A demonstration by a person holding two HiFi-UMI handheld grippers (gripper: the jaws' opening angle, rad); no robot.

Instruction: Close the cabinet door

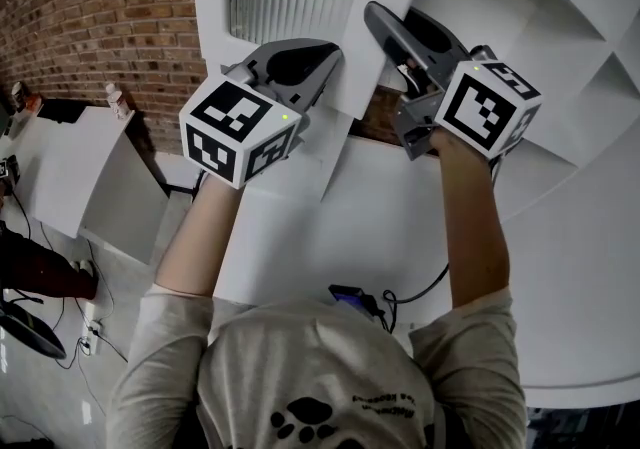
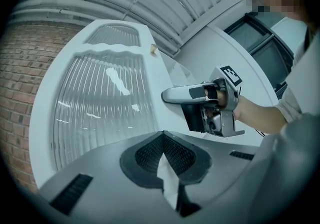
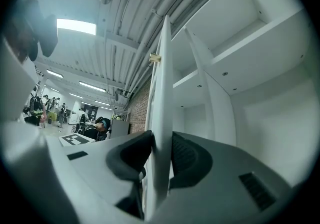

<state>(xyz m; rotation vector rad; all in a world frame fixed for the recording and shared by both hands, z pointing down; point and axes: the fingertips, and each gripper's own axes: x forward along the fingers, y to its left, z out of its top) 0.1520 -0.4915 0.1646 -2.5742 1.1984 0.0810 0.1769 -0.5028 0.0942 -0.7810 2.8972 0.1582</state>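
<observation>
The right gripper [image 3: 159, 143] clamps the cabinet door's [image 3: 165, 68] edge at frame centre. The left gripper [image 2: 161, 135], jaws together, sits by its ribbed pane.

Both arms reach fwd, roughly parallel, elbows bent a little; L forearm [image 1: 195, 237] and R forearm [image 1: 475, 227] are bare below short sleeves; left gripper [image 2: 161, 135] has its pads together at the tips, nothing gripped; right gripper [image 3: 160, 140] has jaws part-way apart, one pad on either face of the cabinet door [image 3: 164, 93] edge.
</observation>
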